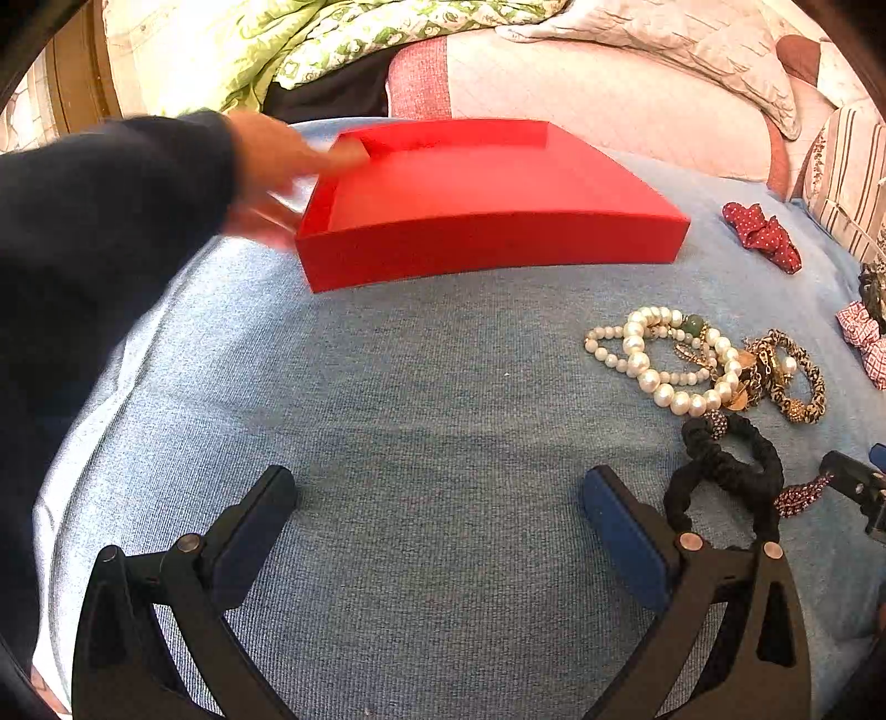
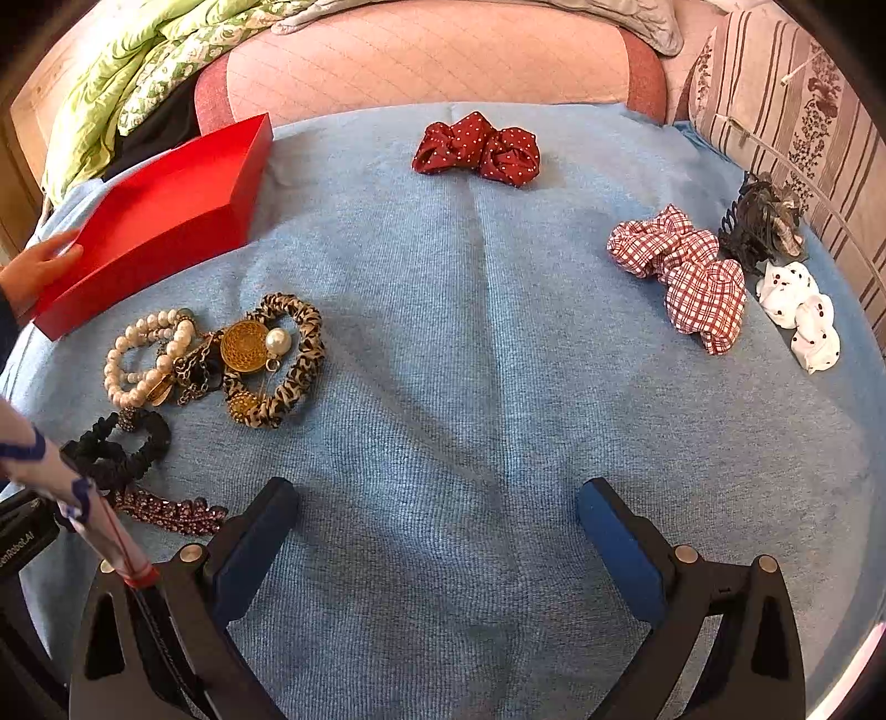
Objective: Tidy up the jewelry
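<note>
Left wrist view shows the red tray (image 1: 476,188) empty, the jewelry pile (image 1: 709,365) beside it unsorted, and both the left gripper (image 1: 437,531) and right gripper (image 2: 437,543) open, holding nothing.

Both my feeds are bright with warm daylight, strongest along the far side, where the green quilt (image 1: 232,50) and pink bedding (image 1: 609,94) wash out to near white. The blue cloth (image 2: 470,332) is evenly lit and I can read its weave sharply in the centre; shadows are soft and short, as under the red box (image 1: 487,221). The fisheye bends the box's straight edges into curves and squeezes everything toward dark, vignetted corners. In the left wrist view a bare hand (image 1: 271,166) at the box smears with motion blur, while the pearls (image 1: 659,360) stay crisp
</note>
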Available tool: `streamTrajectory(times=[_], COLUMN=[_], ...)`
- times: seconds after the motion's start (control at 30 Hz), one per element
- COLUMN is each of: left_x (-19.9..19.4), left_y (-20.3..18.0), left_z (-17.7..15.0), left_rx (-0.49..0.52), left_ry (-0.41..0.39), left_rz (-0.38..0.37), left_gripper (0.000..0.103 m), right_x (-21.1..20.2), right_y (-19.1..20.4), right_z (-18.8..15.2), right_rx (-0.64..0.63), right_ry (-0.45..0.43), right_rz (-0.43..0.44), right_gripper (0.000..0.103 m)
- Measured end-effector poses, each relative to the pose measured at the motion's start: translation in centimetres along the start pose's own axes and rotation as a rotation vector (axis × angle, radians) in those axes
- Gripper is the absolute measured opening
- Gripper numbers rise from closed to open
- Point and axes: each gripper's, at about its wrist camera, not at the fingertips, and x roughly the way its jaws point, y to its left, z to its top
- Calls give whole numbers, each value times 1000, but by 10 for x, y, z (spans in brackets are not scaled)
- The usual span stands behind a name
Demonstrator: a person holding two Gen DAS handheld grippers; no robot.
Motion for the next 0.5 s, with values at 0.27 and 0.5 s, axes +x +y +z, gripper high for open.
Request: streamTrajectory(times=[0.27, 0.5], left_x=[4, 3], left_y=[0, -2], left_z=[-7, -7], left_rx=[6, 2], left_ry=[-4, -8], left_rz=[-1, 0], left_gripper=[103, 103], right_x=[-31, -79], right_y=[-28, -9], right_z=[-3, -12], right_rx=[133, 77], right_ry=[-76, -237], right_rz=[43, 54], right_gripper=[103, 103])
